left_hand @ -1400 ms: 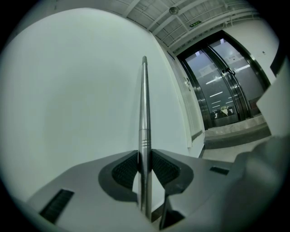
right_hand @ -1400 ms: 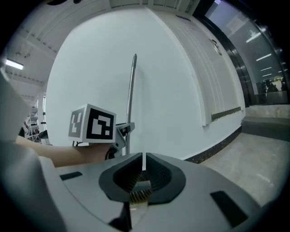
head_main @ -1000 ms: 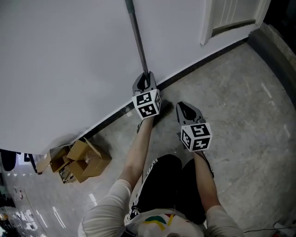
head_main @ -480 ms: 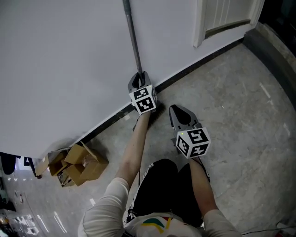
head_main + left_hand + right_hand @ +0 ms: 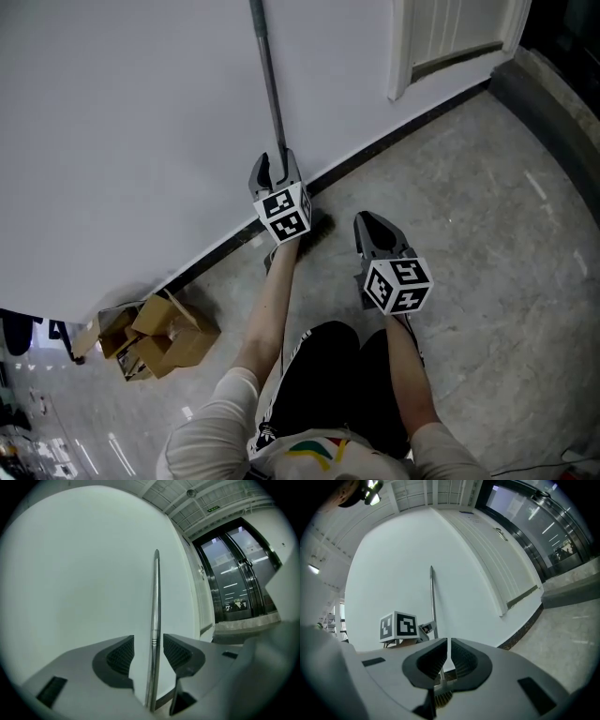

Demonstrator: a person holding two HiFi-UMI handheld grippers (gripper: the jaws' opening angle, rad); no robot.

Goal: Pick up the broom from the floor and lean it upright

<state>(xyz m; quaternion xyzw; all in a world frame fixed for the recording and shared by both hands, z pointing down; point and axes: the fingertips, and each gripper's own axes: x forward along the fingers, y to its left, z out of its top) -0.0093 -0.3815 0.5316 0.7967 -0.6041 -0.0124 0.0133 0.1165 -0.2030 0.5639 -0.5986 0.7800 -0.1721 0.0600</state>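
In the head view, the broom (image 5: 269,94) stood upright against the white wall (image 5: 122,141), its head on the floor (image 5: 487,244) by the skirting. The left tool (image 5: 271,171) sat around the broom low down. The right tool (image 5: 373,228) hung near it, clear of the broom. Cardboard boxes (image 5: 161,330) lay by the wall.

In the left gripper view, the jaws were opening, with the handle (image 5: 153,620) between the pads and a gap on each side.

In the right gripper view, the jaws stood together with nothing between them, and the broom rose beyond them.
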